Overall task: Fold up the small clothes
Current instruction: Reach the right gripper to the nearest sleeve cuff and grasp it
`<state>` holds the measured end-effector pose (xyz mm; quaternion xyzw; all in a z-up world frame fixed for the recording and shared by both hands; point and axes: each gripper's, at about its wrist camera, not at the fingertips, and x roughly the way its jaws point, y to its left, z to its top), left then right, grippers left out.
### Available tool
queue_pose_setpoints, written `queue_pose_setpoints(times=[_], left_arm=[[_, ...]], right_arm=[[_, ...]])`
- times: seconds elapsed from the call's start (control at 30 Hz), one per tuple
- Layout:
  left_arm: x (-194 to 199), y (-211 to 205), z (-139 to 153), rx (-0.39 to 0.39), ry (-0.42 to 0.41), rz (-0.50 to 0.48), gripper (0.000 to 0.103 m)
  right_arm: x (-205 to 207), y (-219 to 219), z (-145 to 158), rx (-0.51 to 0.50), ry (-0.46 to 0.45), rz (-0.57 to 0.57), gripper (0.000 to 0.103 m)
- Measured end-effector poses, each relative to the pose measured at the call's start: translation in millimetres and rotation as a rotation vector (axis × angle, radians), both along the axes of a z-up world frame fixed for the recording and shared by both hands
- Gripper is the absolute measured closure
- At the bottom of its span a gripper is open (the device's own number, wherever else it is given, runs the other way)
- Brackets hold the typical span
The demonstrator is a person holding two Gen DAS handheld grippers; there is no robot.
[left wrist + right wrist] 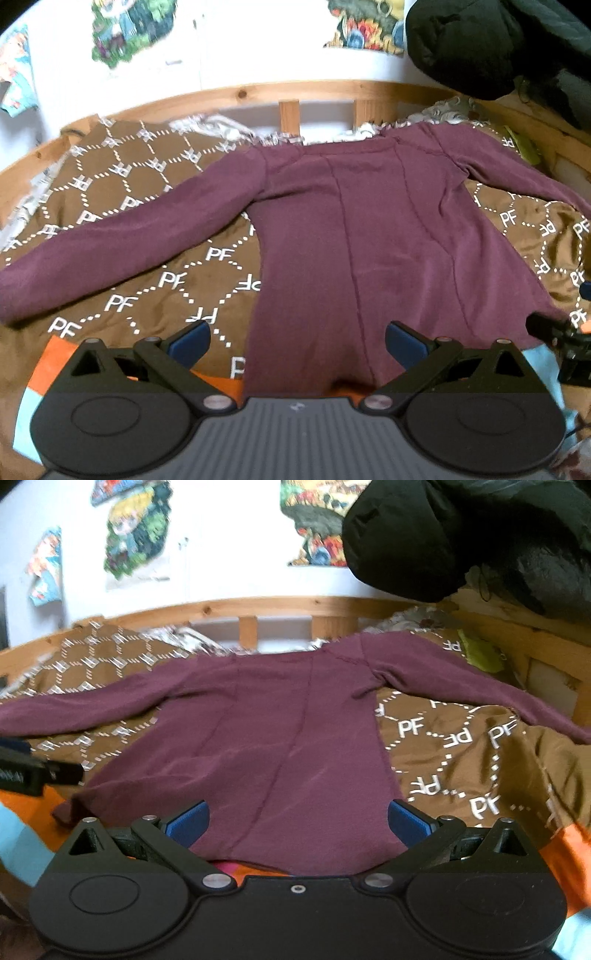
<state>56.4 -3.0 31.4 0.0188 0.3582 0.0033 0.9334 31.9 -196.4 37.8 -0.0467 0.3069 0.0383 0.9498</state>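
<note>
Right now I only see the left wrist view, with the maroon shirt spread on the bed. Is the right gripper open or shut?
Observer: Open. The right gripper has its blue pads apart over the maroon shirt's hem.
Operator: Is the hem corner by my left gripper flat?
Observer: No, that hem corner looks slightly curled, beside the orange patch.
Operator: Anything under the hem?
Observer: A bit of pink fabric peeks out below it.
</note>
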Motion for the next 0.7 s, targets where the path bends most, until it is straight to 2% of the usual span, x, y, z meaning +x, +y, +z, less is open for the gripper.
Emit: queue_pose_setpoints(times=[0.1,0.17,0.3,0.5,0.6,0.7], left_arm=[[22,7,10,-0.02,0.063,0.011,0.0],[34,6,17,0.017,0.085,0.025,0.0],[49,-1,34,0.075,0.083,0.047,0.0],[66,-17,57,0.09,0.098,0.027,0.0],[74,-32,61,0.109,0.072,-0.003,0.0],[84,-47,57,0.084,0.044,-0.019,0.0]], right_arm=[[12,-4,4,-0.048,0.039,-0.019,0.001],[20,-8,7,-0.07,0.065,-0.027,0.001],[35,-16,12,-0.087,0.097,-0.015,0.0],[58,-28,23,-0.101,0.091,-0.012,0.0],[71,-39,30,-0.073,0.092,-0.04,0.0],[82,-55,35,-0.05,0.092,-0.081,0.0]])
